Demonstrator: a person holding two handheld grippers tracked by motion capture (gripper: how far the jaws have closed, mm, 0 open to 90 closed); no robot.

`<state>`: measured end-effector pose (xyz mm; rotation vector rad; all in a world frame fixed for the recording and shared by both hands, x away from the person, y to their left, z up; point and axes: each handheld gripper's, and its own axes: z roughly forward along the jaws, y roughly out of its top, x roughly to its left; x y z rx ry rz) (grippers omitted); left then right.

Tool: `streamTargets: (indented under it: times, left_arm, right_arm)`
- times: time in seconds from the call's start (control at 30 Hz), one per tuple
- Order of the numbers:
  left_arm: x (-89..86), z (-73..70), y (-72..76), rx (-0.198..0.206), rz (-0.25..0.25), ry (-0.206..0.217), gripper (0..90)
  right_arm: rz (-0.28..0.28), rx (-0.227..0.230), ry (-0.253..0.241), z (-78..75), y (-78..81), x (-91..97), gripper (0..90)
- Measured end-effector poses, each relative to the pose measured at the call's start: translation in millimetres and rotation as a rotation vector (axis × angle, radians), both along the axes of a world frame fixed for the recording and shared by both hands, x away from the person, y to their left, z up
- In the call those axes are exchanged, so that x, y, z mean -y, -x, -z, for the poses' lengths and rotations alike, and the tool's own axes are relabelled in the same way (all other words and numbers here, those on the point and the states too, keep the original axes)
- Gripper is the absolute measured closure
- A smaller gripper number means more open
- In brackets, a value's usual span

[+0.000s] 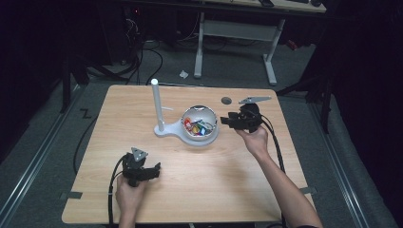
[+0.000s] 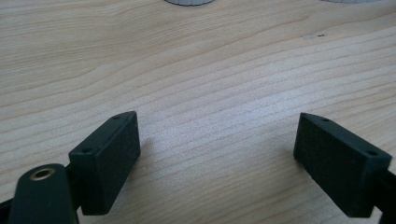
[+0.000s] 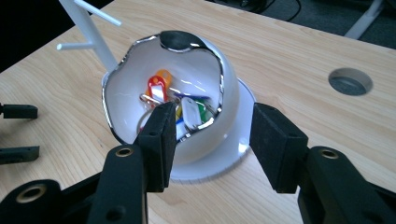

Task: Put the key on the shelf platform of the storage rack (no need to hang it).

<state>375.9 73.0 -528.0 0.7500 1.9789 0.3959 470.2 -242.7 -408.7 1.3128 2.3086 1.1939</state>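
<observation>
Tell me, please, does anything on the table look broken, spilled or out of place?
Nothing looks spilled. The white bowl has a jagged, eggshell-like rim, seemingly by design. The coloured key tags lie inside it. The white stand is upright.

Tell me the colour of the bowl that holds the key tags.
The bowl is white with a jagged silver rim, clearest in the right gripper view.
</observation>
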Motion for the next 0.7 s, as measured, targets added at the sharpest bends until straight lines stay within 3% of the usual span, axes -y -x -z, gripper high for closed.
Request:
streamTargets:
  times: [0.23,0.37,0.7]
  left_arm:
    - [0.2,-0.1,-0.1,-0.001,-0.003,0.003,15.0]
    - [0.0,0.0,0.0,0.0,-0.001,0.0,14.9]
    - [0.1,0.0,0.0,0.0,-0.001,0.0,14.9]
  right_arm:
    - [0.022,0.025,0.031,-1.2,13.8,13.0,50.6]
    - [0.033,0.016,0.047,1.6,19.2,21.3,49.7]
    - [0.076,0.021,0.033,2.1,34.6,40.5,49.2]
